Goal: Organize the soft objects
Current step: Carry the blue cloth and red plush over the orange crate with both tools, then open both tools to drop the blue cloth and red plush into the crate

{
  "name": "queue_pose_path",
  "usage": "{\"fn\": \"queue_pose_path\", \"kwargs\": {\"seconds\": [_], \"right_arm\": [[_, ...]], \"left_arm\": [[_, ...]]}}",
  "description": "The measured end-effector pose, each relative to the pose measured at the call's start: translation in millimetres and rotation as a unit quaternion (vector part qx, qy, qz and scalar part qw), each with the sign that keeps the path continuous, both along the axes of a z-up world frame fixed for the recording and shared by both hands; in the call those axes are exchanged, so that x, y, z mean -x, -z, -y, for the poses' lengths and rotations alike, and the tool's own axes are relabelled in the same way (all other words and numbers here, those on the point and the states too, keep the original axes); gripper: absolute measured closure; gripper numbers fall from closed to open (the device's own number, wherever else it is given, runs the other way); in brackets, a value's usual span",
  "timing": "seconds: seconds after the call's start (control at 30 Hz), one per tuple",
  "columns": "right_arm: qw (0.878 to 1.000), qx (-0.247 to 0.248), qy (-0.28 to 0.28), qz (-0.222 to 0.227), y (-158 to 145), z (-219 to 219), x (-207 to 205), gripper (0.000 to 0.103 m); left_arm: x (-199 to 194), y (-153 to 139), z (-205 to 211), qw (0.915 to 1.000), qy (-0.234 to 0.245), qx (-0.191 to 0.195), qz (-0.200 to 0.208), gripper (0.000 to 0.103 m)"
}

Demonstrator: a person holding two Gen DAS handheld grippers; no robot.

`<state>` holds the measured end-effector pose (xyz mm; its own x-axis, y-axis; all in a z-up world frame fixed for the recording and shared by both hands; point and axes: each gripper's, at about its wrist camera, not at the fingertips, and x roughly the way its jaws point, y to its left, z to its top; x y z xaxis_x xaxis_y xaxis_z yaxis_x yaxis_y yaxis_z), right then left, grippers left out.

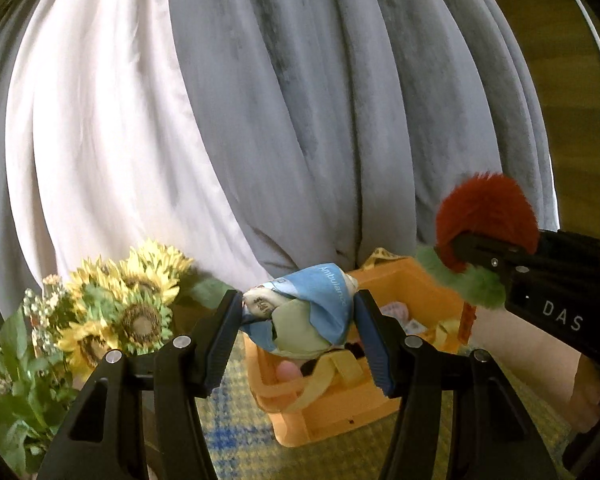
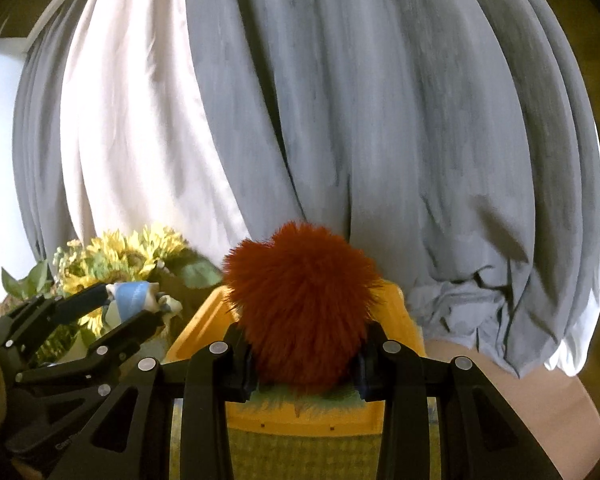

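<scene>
I see gray curtains (image 1: 340, 120) filling the background, with sunflowers (image 1: 132, 304) at lower left. An orange bin (image 1: 340, 412) sits on the checkered surface (image 1: 236, 432). My left gripper (image 1: 298, 316) has its jaws clamped on a soft printed cube (image 1: 304, 316) above the bin. My right gripper (image 2: 304, 372) has its jaws closed on a red furry toy (image 2: 300, 304) with green fur (image 1: 476, 284), over the bin's far side.
</scene>
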<state>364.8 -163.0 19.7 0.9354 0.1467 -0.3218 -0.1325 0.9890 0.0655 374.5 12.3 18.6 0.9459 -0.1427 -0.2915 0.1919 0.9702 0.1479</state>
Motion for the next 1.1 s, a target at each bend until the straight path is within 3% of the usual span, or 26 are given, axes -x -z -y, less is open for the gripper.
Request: {"fn": "queue_pose_path", "kwargs": {"seconds": [0.5, 1.1], "right_arm": [[1.0, -0.008, -0.001, 0.004, -3.1, 1.8, -41.8, 0.066], [0.998, -0.007, -0.017, -0.065, 32.8, -3.4, -111.7, 0.066]], "left_arm": [[-36.2, -9.3, 3.3, 0.9999, -0.006, -0.001, 0.015, 0.046], [-106.9, 23.3, 6.7, 0.9985, -0.003, 0.014, -0.053, 0.046]]}}
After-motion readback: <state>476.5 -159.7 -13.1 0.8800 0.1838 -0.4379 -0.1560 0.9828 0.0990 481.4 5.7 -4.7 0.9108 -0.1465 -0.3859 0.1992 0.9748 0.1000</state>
